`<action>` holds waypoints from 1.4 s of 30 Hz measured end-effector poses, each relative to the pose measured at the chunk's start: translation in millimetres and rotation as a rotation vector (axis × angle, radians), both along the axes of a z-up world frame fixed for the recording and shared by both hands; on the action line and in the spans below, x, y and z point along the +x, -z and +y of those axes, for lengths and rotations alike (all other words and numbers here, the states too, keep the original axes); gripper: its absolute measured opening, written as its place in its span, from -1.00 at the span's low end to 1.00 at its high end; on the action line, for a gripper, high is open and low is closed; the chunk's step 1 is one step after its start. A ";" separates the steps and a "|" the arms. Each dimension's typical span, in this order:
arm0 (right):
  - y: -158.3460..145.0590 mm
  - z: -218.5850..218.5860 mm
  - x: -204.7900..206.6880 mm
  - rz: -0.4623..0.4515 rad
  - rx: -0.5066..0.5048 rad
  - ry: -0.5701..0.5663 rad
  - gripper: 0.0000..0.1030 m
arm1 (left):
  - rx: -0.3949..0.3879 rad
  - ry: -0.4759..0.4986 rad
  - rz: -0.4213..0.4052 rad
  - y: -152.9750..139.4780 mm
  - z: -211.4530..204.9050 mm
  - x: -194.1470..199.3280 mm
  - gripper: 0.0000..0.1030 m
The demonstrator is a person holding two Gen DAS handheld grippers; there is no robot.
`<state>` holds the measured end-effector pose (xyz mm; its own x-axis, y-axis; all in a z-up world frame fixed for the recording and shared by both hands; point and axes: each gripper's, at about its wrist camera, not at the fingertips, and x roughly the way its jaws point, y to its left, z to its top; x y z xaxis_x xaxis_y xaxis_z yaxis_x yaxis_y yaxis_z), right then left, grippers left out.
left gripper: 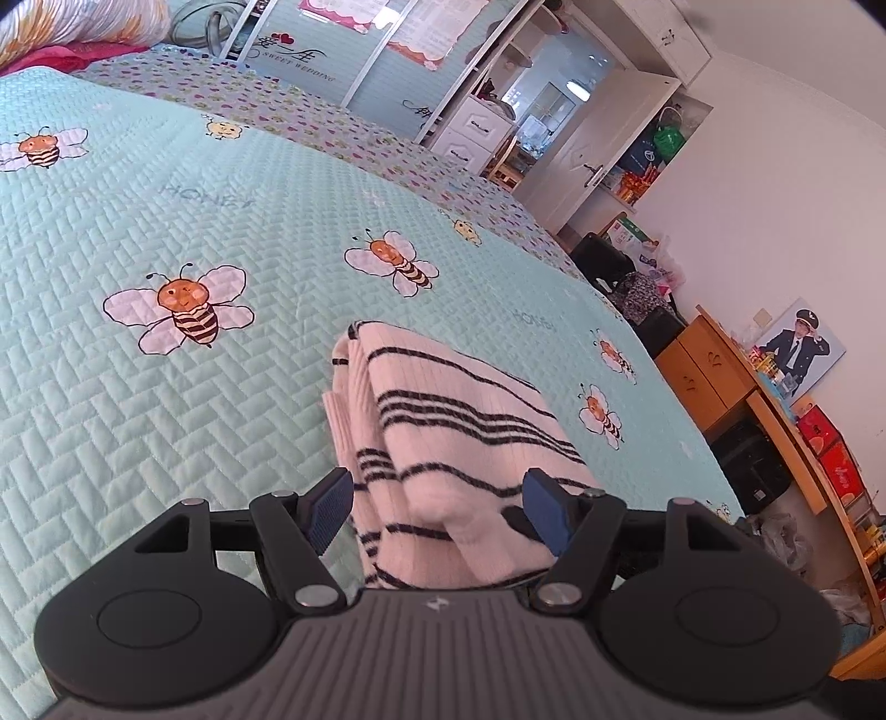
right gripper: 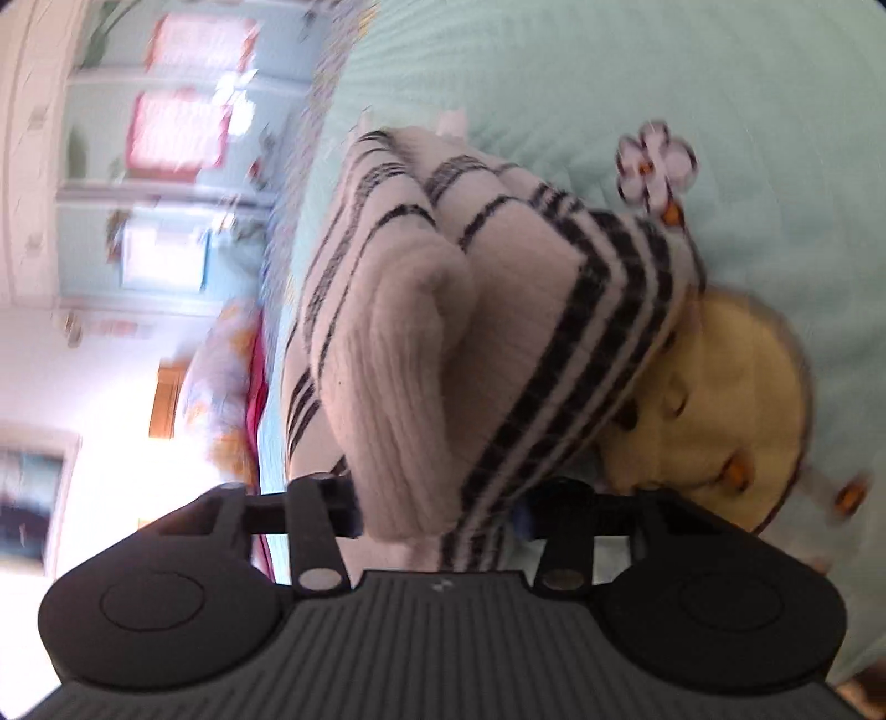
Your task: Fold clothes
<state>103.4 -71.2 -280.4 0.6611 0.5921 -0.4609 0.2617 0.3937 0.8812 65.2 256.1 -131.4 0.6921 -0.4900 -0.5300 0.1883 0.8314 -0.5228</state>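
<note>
A cream sweater with thin black stripes lies folded on the mint quilted bedspread. My left gripper hangs open over the sweater's near end. Its left blue pad sits just off the fabric's left edge, and its right pad is over the fabric. In the blurred right wrist view, a thick fold of the sweater fills the gap between the black fingers of my right gripper, which is shut on it. The pads themselves are mostly hidden by the knit.
Bee prints dot the bedspread, and a large yellow print lies under the sweater's right side. A wooden desk with boxes stands beyond the bed's right edge. Pillows lie at the far left and a sliding wardrobe stands behind the bed.
</note>
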 end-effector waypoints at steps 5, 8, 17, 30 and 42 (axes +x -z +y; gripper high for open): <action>-30.6 -53.2 30.7 -0.107 -0.180 -0.204 -0.26 | 0.022 0.029 -0.005 -6.5 -11.4 4.0 0.37; -42.1 -100.8 65.3 -0.107 -0.236 -0.302 -0.26 | 0.046 0.054 -0.010 -10.8 -22.1 12.0 0.37; -19.2 -149.2 71.5 -0.041 -0.106 -0.282 0.40 | -0.062 0.147 0.086 0.3 -49.8 109.4 0.42; 8.3 -126.1 44.9 -0.059 -0.023 -0.140 0.42 | -0.205 0.195 0.455 83.9 -79.4 186.3 0.47; -51.1 -122.2 70.7 -0.183 -0.252 -0.377 -0.02 | -0.296 0.105 0.361 65.1 -71.6 125.1 0.15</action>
<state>174.1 -193.4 -229.3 0.5058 0.6906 -0.5169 -0.0905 0.6383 0.7644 190.3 184.5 -196.6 0.4284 -0.7137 -0.5542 0.0262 0.6228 -0.7819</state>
